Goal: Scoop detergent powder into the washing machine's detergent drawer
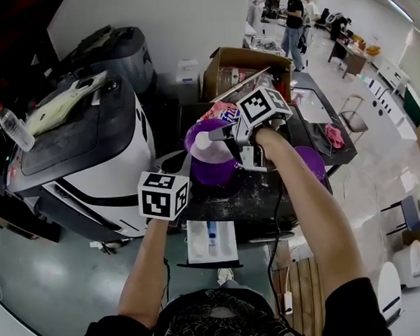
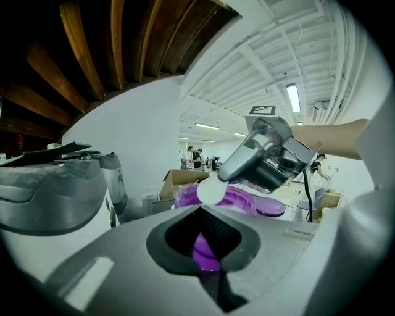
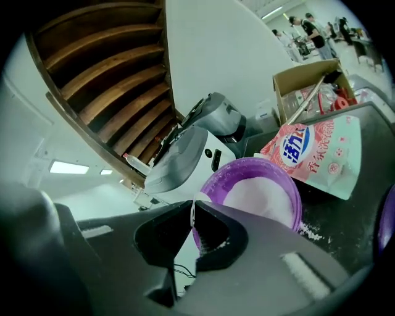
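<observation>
Grey jaws of the right gripper [image 3: 192,213] are pressed together on the thin flat handle of a white scoop [image 2: 213,190]. The scoop head hangs just past the tips, over the near rim of a purple bowl [image 3: 216,179]. White powder [image 3: 259,197] fills the bowl directly ahead of this gripper. A pink detergent bag [image 3: 315,157] leans just beyond the bowl, and loose grains speckle the dark top beside it.

The left gripper [image 2: 203,244] is also clamped, its jaws meeting on the bowl's purple wall at the side nearest the person. Ahead of it and to its right lies a purple lid [image 2: 271,207]. A white and black washer [image 1: 90,156] stands off to its left.

Below both grippers, nearest the person, a white tray [image 1: 212,241] juts out from the dark unit. It looks like the drawer, though I cannot be sure.

The scoop is probably light, stiff and smooth, so a firm pinch well along the handle should stop it twisting. The powder is loose and spills easily, so the scoop needs to travel level. The bowl seems light, and holding its rim keeps it from sliding.
</observation>
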`<state>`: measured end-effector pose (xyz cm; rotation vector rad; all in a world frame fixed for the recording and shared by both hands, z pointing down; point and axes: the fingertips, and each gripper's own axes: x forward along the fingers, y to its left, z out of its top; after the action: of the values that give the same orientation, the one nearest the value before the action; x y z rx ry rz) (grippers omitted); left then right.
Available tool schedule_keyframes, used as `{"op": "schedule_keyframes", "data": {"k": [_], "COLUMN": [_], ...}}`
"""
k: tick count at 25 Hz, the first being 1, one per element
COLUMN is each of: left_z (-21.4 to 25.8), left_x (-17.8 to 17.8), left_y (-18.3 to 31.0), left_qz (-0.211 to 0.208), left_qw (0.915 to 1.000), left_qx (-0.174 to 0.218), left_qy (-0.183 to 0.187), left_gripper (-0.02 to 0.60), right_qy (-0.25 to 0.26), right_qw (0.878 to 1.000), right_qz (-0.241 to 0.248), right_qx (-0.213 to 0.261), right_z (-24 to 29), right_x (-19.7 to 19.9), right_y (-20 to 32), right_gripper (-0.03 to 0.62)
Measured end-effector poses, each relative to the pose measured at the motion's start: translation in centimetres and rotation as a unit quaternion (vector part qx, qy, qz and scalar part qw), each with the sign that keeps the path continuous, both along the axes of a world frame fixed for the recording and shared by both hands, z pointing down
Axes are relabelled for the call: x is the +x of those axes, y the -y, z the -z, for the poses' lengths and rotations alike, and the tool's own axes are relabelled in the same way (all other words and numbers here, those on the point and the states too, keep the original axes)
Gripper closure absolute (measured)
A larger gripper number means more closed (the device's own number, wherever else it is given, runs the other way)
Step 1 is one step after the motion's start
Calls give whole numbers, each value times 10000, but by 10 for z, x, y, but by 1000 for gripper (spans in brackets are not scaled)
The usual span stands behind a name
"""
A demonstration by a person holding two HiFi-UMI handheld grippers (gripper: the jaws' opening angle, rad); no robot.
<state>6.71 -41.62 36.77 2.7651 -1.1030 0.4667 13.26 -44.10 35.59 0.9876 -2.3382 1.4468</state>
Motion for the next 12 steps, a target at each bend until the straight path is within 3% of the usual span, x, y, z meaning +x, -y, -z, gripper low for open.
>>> {"op": "schedule_keyframes", "data": {"k": [12], "left_z": [3], "left_x": [-13], "left_y": [-16], "left_qz": [-193], "left_qw": [9998], "left_qx": [16], "left_qy": [-71], "left_gripper": [580], "right_qy": [998], "right_qw": [9914], "right_qz": [-839], "right_qx": [89], "right_z": [8], "right_x": [4], "right_y": [-27], "right_gripper": [557]}}
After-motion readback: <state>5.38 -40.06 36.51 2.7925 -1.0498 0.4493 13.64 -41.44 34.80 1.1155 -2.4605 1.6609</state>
